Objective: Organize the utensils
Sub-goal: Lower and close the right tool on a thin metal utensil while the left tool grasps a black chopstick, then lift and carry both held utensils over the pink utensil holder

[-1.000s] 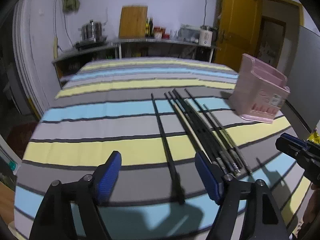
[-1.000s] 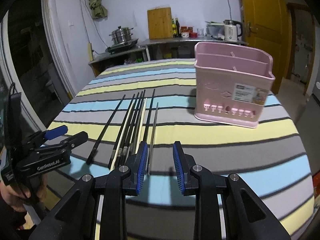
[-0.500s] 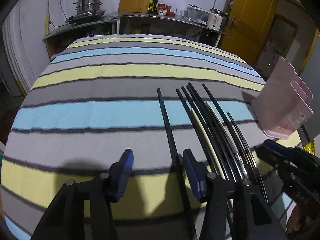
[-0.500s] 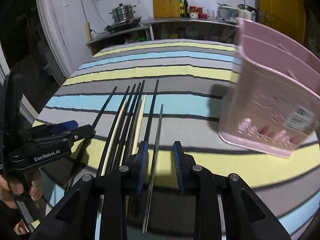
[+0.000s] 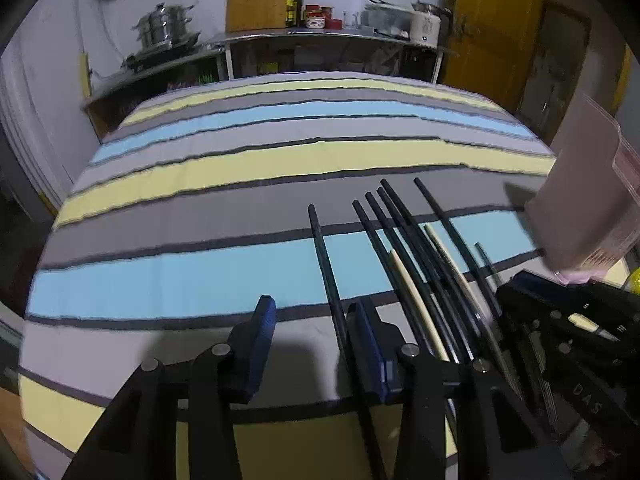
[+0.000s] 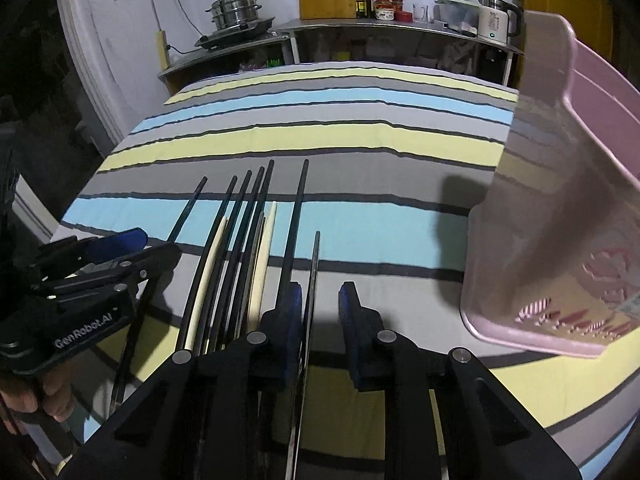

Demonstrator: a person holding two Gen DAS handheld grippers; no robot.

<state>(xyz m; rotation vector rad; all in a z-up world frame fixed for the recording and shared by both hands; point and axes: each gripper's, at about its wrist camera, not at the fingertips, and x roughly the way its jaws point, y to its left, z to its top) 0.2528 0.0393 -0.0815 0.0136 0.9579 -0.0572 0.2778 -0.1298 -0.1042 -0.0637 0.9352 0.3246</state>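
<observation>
Several chopsticks, mostly black with a couple of cream ones, lie side by side on the striped cloth. My left gripper is open and low over the cloth; the leftmost black chopstick runs between its pads, close to the right pad. My right gripper is open, with a thin grey chopstick between its pads beside the left pad. The pink utensil holder stands close on the right; it also shows in the left wrist view.
The table is covered by a cloth with grey, blue and yellow stripes. A counter with a steamer pot, a cutting board, bottles and a kettle stands behind the table. A yellow door is at the back right.
Both grippers have moved forward and down over the chopsticks. The left jaws have narrowed around the leftmost black chopstick. The pink holder looms larger in the right wrist view.
</observation>
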